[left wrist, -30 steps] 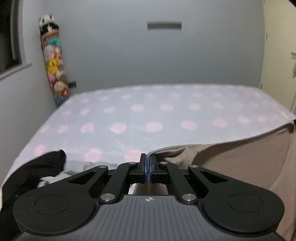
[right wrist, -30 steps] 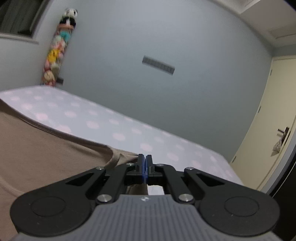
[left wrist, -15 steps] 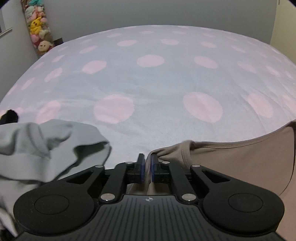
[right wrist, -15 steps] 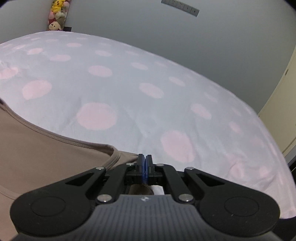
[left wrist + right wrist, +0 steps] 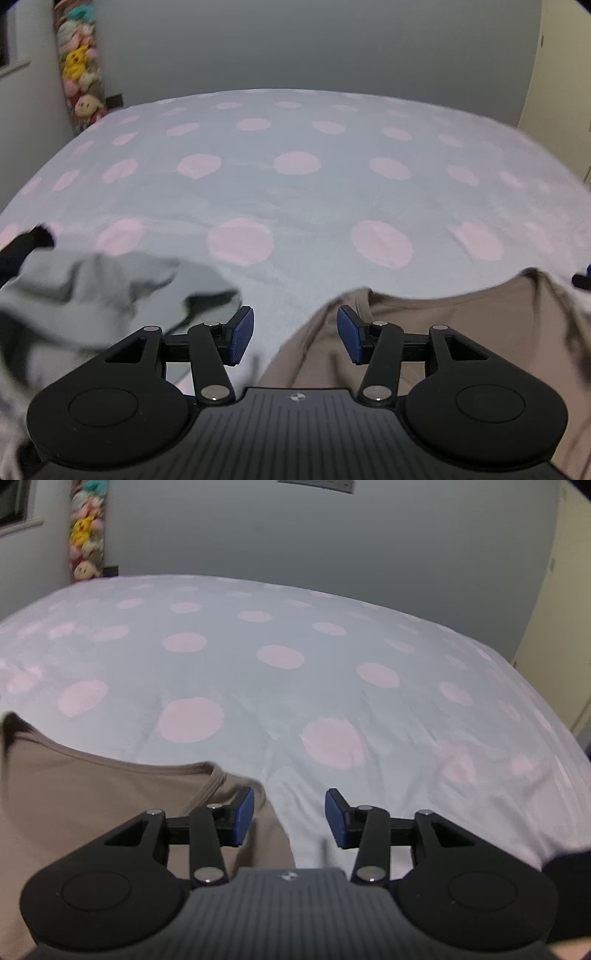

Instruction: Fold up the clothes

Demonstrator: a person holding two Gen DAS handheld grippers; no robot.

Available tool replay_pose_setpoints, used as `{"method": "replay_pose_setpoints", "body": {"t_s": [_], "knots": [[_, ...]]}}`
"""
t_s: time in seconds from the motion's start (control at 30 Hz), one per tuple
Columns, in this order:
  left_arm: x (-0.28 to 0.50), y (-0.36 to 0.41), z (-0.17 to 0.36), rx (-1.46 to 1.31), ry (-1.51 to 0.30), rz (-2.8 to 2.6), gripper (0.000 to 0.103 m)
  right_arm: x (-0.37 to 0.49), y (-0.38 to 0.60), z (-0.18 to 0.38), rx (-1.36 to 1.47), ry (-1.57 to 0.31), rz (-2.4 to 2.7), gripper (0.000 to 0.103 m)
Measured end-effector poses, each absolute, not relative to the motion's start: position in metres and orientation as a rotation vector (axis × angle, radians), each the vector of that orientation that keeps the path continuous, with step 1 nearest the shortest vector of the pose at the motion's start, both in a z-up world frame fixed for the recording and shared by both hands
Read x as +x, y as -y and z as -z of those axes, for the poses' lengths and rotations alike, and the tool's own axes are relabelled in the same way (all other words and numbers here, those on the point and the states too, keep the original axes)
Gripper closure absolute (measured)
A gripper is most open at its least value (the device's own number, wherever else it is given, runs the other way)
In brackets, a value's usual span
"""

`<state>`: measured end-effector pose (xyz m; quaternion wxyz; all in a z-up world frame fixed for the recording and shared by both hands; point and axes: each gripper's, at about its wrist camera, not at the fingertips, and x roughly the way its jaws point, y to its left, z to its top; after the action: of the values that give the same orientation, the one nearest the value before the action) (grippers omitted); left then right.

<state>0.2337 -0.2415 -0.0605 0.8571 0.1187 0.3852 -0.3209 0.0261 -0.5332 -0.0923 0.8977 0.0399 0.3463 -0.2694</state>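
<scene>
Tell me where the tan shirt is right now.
The tan shirt lies on the polka-dot bedspread: lower right in the left wrist view, lower left in the right wrist view, right of the crumpled grey garment.

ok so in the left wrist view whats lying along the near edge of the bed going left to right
black cloth → grey garment → bare strip of spotted bedspread → tan shirt

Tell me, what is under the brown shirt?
The brown shirt lies on the polka-dot bedspread, pale blue with pink dots, which shows all around its collar edge. What the bedspread looks like right beneath the cloth is covered, so nothing else can be told.
</scene>
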Motion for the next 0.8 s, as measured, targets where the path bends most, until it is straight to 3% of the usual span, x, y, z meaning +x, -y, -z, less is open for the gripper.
{"method": "replay_pose_setpoints", "body": {"t_s": [0.43,0.8], "knots": [[0.127,0.074,0.033,0.276,-1.025,0.408,0.057,-0.139,0.45,0.083,0.281,-0.687,0.493,0.049],[0.088,-0.01,0.08,0.064,-1.218,0.105,0.057,-0.201,0.425,0.101,0.329,-0.626,0.541,0.044]]}}
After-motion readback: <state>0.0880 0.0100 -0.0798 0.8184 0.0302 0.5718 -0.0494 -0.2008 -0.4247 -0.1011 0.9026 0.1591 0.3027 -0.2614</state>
